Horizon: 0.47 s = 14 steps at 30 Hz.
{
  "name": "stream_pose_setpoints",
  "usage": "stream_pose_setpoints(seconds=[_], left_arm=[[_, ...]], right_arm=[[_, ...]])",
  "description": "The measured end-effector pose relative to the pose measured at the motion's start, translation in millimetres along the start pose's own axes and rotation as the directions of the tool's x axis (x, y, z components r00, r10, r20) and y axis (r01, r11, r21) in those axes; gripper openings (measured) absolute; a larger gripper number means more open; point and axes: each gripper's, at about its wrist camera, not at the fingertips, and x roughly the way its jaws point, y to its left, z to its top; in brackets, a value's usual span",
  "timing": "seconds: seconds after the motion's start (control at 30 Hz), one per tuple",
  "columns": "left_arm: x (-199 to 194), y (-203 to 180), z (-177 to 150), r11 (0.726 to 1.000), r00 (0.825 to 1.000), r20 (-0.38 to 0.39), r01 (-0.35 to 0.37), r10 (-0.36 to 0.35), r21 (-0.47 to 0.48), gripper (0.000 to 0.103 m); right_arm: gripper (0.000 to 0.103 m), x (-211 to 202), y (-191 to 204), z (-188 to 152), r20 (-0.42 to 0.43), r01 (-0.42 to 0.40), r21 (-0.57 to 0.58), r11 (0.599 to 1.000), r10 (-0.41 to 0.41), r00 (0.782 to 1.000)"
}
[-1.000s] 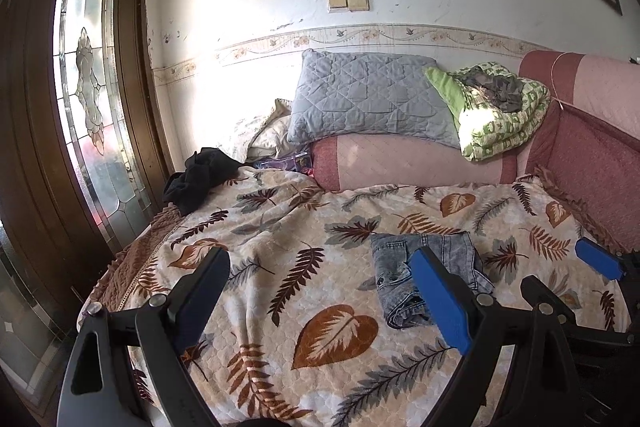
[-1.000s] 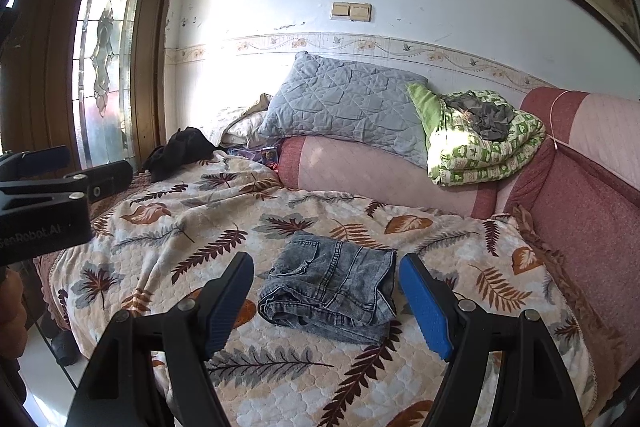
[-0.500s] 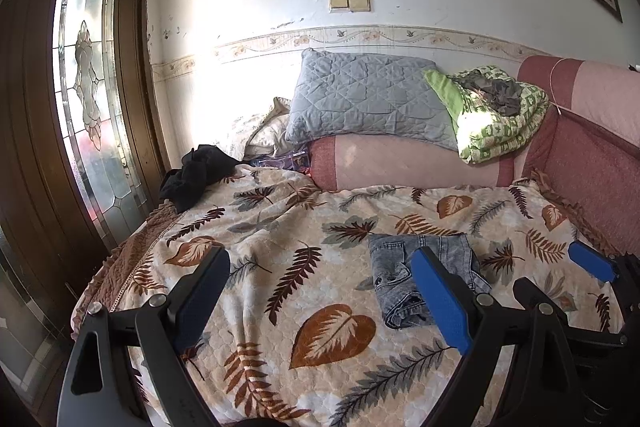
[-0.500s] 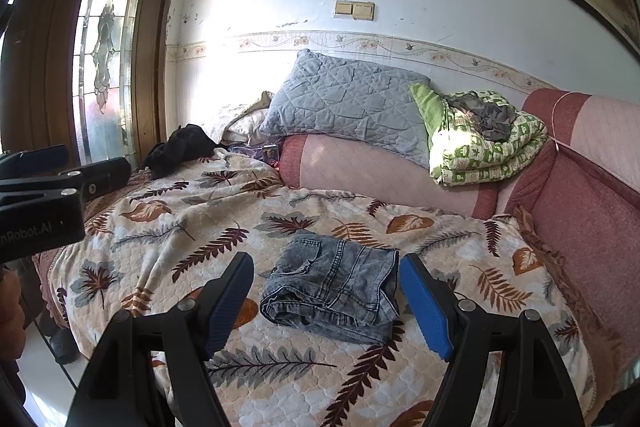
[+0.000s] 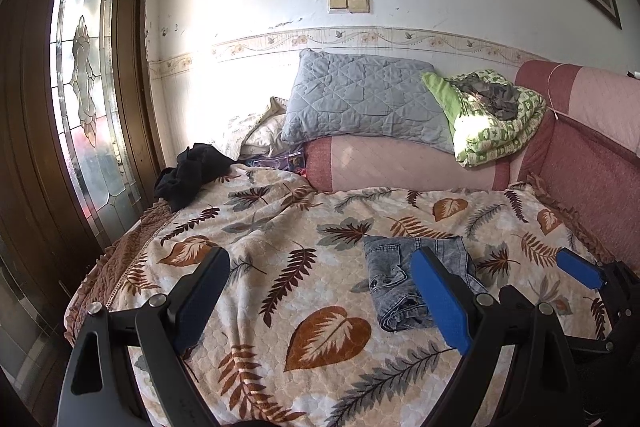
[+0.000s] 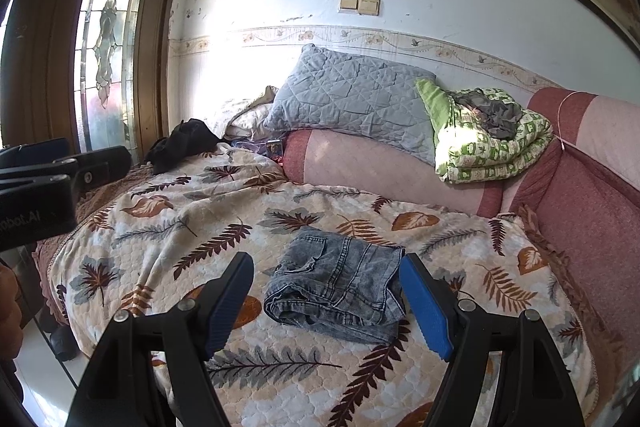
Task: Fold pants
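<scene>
Grey denim pants lie folded into a compact rectangle on the leaf-patterned blanket. They also show in the left wrist view, partly behind my left gripper's blue right finger. My right gripper is open and empty, held above the bed with the pants between its fingers in view, not touching them. My left gripper is open and empty, to the left of the pants. The right gripper's blue fingertip shows at the far right of the left wrist view.
A grey quilted pillow and a green patterned quilt rest on the pink bolster. A black garment lies at the bed's far left corner. A wooden door with stained glass stands left. A pink sofa back borders the right.
Both grippers have drawn back and risen slightly from the bed. The folded pants have not moved.
</scene>
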Motion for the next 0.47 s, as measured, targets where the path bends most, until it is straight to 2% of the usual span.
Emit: stream_pose_setpoints(seconds=[0.37, 0.47], left_arm=[[8.6, -1.9, -0.5, 1.0, 1.0, -0.011, 0.009, -0.009, -0.006, 0.092], [22.1, -2.6, -3.4, 1.0, 0.999, -0.044, 0.023, -0.024, -0.015, 0.092]], right_arm=[[0.078, 11.7, -1.1, -2.2, -0.018, -0.005, 0.002, 1.0, 0.005, 1.0], [0.078, 17.4, -3.4, -3.7, -0.028, -0.011, 0.007, 1.0, 0.011, 1.0]])
